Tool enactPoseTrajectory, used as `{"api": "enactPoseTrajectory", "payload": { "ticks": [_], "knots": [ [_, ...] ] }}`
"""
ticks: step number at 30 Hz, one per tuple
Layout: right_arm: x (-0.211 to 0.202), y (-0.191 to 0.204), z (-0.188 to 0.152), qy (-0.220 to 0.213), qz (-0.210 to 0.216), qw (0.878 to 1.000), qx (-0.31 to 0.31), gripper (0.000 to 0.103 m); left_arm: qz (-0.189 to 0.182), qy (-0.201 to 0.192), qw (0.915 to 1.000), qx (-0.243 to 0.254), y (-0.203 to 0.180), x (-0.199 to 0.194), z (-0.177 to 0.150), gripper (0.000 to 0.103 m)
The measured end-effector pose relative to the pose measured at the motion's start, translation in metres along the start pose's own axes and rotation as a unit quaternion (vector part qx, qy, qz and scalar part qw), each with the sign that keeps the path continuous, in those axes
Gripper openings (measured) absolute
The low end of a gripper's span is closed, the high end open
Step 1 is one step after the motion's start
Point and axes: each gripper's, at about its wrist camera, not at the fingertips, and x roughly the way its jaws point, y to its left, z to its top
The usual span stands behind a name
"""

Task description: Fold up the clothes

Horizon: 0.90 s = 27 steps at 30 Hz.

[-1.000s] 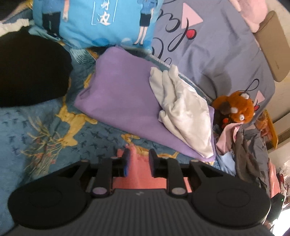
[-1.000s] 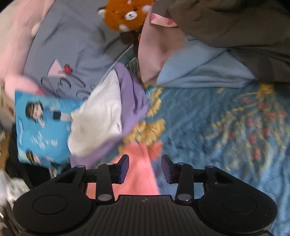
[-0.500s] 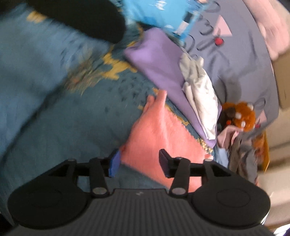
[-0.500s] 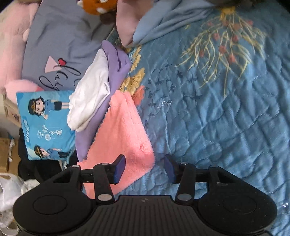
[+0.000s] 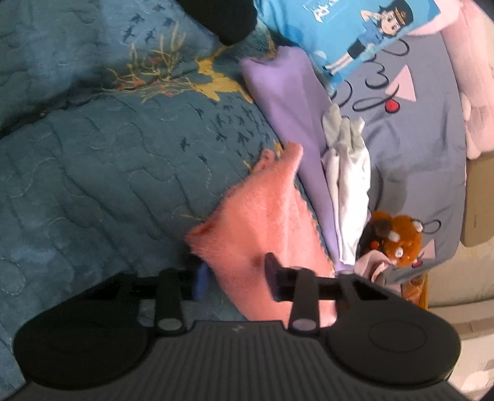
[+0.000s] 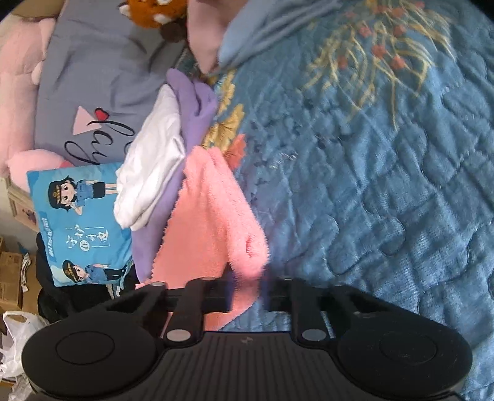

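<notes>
pink towel between both grippers on the blue quilt

left wrist view: the left gripper sits at the lower middle of the frame, its jaws closing with the near end of the fluffy pink towel between them. whether the pads already press the cloth cannot be told from this frame. the towel runs from the jaws up toward the centre, lying on the blue quilted bedspread that fills the left half. just right of the towel a folded purple garment stretches toward the upper middle, with a crumpled white garment on its right edge. a blue cartoon pillow lies at the top right, a grey printed cushion at the right, and an orange plush toy at the lower right beside a heap of clothes.

right wrist view: the right gripper is at the lower middle, jaws closing and nearly together, with a corner of the pink towel pinched between them. the towel rises from the jaws toward the centre left, touching the purple garment and the white garment on it. the bedspread fills the right side. the cartoon pillow is at the left, the grey cushion at the upper left, the plush toy at the top edge.
</notes>
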Motion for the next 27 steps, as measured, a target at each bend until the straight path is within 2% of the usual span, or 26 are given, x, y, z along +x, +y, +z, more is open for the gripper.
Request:
{"api": "enactPoseTrajectory", "payload": {
  "ticks": [1, 3, 7, 10, 13, 18, 21, 24, 27],
  "knots": [
    [-0.001, -0.001, -0.001, -0.002, 0.003, 1.0, -0.001, 0.01, 0.001, -0.004, 1.0, -0.004, 0.002, 0.001, 0.0, 0.025],
    [-0.002, -0.001, -0.002, -0.006, 0.01, 1.0, -0.005, 0.008, 0.003, -0.009, 0.9999, -0.007, 0.005, 0.002, 0.001, 0.013],
    [-0.015, 0.008, -0.006, -0.024, 0.013, 0.999, -0.041, 0.007, 0.025, -0.036, 0.999, 0.005, -0.001, -0.007, -0.005, 0.009],
    [-0.031, 0.019, -0.008, -0.032, 0.011, 0.997, -0.072, 0.007, 0.043, -0.053, 0.9971, 0.034, -0.015, -0.024, -0.019, 0.009],
    [-0.053, 0.023, -0.01, -0.04, 0.009, 0.995, -0.092, 0.007, 0.052, -0.045, 0.9966, 0.047, -0.023, -0.04, -0.034, 0.009],
    [-0.092, 0.004, -0.021, -0.037, -0.009, 0.995, -0.097, 0.007, 0.051, -0.014, 0.9966, 0.064, -0.026, -0.063, -0.066, 0.009],
    [-0.107, -0.025, -0.03, -0.026, -0.035, 0.996, -0.072, 0.007, 0.063, 0.016, 0.9951, 0.074, -0.02, -0.069, -0.086, 0.011],
    [-0.111, -0.064, -0.035, -0.006, -0.055, 0.998, -0.001, 0.007, 0.093, 0.031, 0.9928, 0.068, -0.009, -0.07, -0.097, 0.013],
    [-0.112, -0.079, -0.039, -0.006, -0.029, 0.999, 0.042, 0.007, 0.099, 0.017, 0.9921, 0.076, -0.004, -0.081, -0.096, 0.015]
  ]
}}
